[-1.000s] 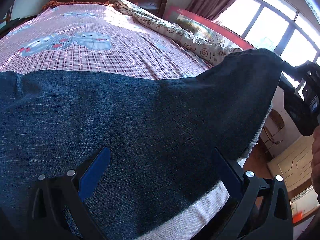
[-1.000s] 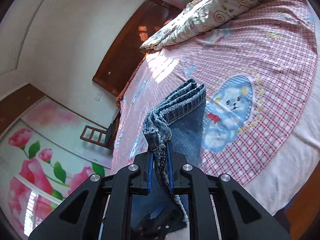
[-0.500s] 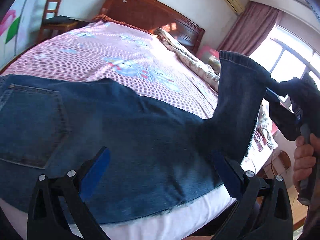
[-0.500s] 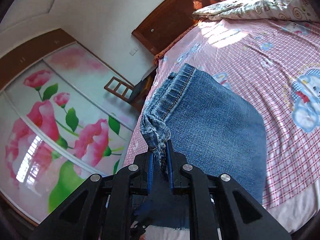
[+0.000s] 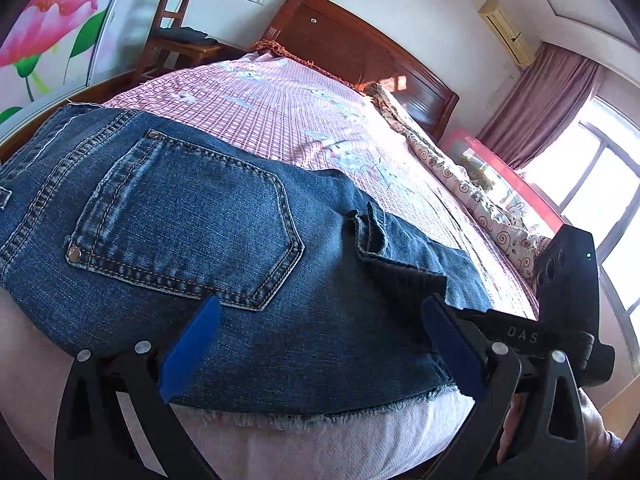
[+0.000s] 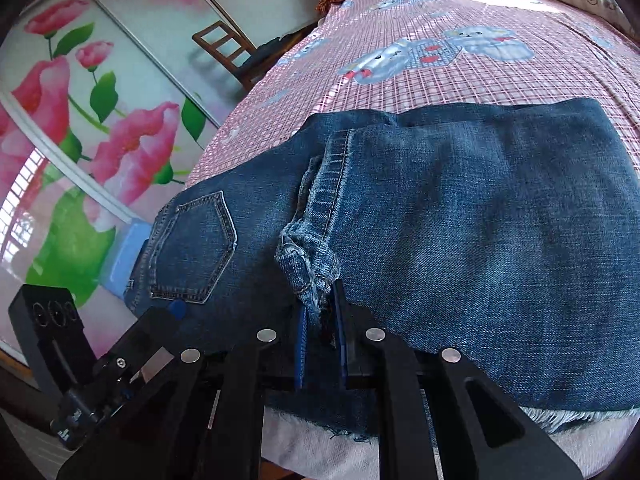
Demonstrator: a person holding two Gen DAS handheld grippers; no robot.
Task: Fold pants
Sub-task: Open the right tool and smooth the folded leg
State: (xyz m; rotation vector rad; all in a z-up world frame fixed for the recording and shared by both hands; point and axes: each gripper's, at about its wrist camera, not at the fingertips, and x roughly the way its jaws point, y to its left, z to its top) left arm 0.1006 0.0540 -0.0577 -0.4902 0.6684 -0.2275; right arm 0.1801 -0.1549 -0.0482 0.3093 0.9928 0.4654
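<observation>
Dark blue jeans point(image 5: 192, 240) lie on the pink checked bed point(image 5: 280, 112) near its front edge, back pocket up. The leg end is folded over the upper part point(image 6: 480, 216). My left gripper point(image 5: 316, 344) is open and empty, its jaws spread wide just above the denim. My right gripper point(image 6: 320, 312) is shut on the bunched leg hem point(image 6: 308, 260), low over the jeans. The right gripper's body shows at the right of the left wrist view point(image 5: 568, 292); the left gripper shows at the lower left of the right wrist view point(image 6: 120, 364).
A wooden headboard point(image 5: 360, 52) and a rolled floral quilt point(image 5: 460, 184) lie at the far side of the bed. A wooden chair point(image 5: 176, 36) stands by the flower-painted wardrobe point(image 6: 60, 120). A window point(image 5: 600, 184) is at the right. The jeans' frayed edge hangs at the mattress edge point(image 5: 320, 440).
The right gripper has carried the leg hem from high in the air over and down onto the upper part of the jeans. The left gripper has shifted toward the back pocket, still open.
</observation>
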